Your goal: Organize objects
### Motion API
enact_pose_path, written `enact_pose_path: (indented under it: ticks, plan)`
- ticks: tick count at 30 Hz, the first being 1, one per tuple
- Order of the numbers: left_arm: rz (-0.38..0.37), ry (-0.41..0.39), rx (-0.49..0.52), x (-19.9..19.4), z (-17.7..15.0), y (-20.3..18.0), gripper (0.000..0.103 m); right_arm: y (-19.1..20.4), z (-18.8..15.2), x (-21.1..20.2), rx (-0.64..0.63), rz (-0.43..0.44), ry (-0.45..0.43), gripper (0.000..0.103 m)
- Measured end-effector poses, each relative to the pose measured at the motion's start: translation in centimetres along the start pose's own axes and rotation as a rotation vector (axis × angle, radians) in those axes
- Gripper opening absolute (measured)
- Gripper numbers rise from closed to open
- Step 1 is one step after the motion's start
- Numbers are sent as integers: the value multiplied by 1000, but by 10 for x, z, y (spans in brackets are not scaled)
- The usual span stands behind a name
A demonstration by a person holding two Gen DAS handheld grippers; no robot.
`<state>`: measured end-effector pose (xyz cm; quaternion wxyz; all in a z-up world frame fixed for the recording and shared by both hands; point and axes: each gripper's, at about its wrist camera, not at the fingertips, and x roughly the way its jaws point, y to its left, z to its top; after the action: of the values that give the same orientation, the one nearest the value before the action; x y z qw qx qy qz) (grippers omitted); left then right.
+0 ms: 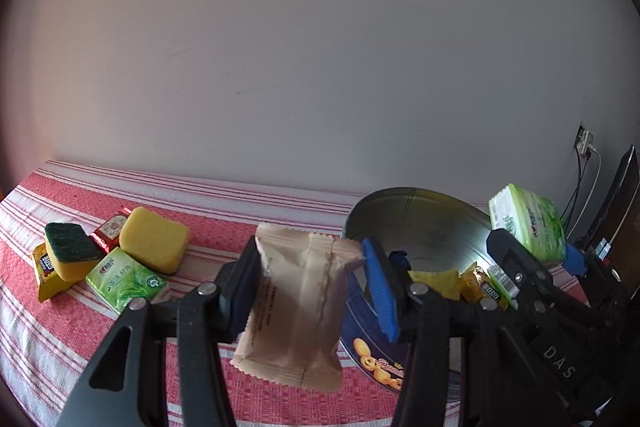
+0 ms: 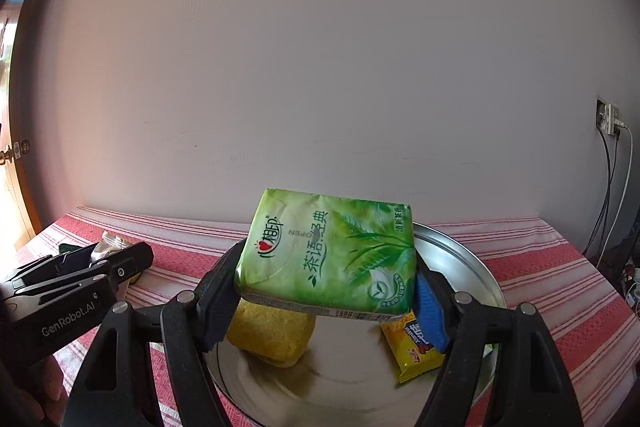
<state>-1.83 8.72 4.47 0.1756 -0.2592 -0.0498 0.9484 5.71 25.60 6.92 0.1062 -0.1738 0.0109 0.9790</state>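
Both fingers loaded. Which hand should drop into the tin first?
Right, probably. The right gripper already holds the green tissue pack over the open tin. The left gripper holds the beige packet in front of the tin, outside its rim.

Soft, dim daylight from the left; fisheye bending and dark corners.

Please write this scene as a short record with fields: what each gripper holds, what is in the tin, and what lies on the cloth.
left gripper: shut on beige packet
right gripper: shut on green tissue pack, over the tin
round tin: holds a yellow sponge and a yellow snack packet
striped cloth: two sponges, second tissue pack, small packets
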Motion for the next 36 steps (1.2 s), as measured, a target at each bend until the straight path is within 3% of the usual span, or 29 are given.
enact_pose_path:
  ticks: [11, 24, 36]
  plan:
    - [-47, 3, 55, 12, 1, -47, 50, -43, 7, 7, 41, -48, 21, 77]
    - [-60, 29, 87, 32, -7, -77, 50, -82, 8, 18, 35, -167, 40, 77]
    - [-13, 59, 120, 52, -11, -94, 50, -100, 4, 31, 47, -213, 96, 77]
